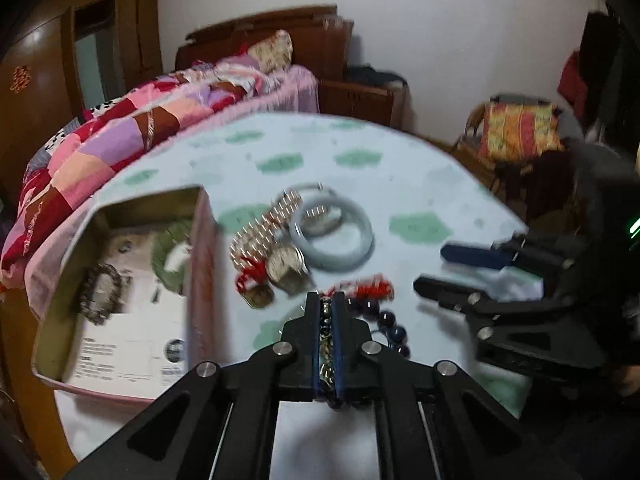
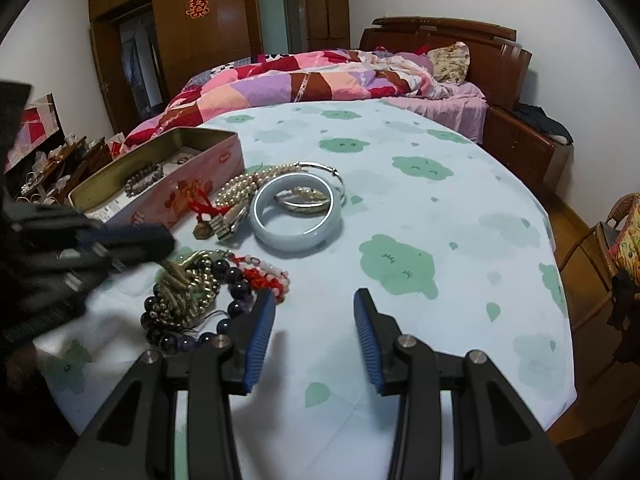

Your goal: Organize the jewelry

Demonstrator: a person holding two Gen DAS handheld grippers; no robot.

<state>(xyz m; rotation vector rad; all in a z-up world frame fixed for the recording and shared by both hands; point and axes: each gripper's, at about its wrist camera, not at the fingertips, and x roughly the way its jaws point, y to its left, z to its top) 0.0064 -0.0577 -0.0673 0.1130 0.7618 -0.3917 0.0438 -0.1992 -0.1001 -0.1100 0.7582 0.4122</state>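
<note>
Two grippers worked the table [image 2: 400, 208]: the left gripper [image 1: 329, 300] had clamped on the gold chain bracelet [image 2: 188, 288] in the near pile, judged due for lifting into the tin [image 1: 120, 208], while the right gripper [image 2: 315, 300] hung open and empty.

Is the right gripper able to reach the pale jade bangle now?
Probably yes. The right gripper is open and empty, and only bare tablecloth lies between it and the bangle.
</note>
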